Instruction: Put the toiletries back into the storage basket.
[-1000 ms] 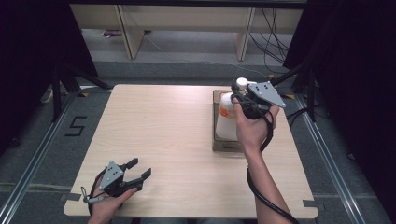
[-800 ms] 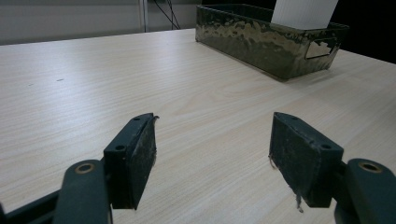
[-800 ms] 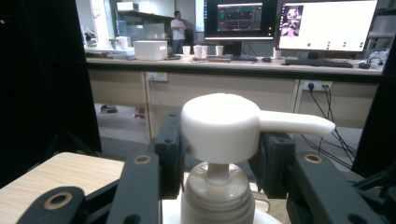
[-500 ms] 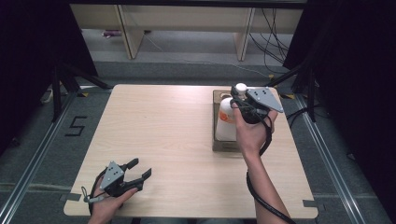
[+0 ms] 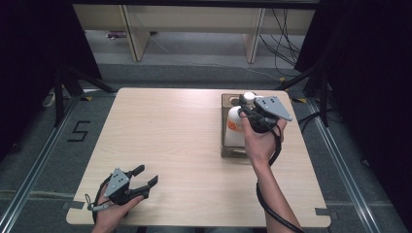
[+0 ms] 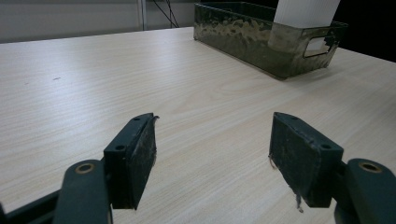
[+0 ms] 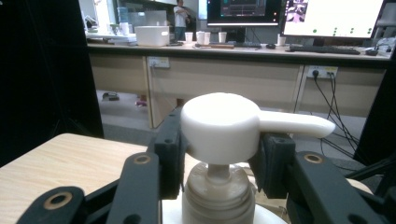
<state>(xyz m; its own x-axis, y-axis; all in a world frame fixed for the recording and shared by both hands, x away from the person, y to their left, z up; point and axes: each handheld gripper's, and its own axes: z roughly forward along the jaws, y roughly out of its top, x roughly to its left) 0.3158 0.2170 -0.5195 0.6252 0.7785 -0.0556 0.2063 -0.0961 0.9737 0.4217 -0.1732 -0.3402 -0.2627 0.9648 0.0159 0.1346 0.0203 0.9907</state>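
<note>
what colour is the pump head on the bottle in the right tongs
White, or slightly off-white; the pump head shows best in the right gripper view.

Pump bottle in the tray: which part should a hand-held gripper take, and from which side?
Probably the pump bottle is best taken at its pump head, from above: it stands upright in the tray, whose walls screen its lower body.

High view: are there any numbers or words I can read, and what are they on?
"5": on the grey floor, left of the table.
Orange label on the pump bottle: too small and blurred to read.
Screens behind the desk in the right gripper view: too blurred to read.
</note>
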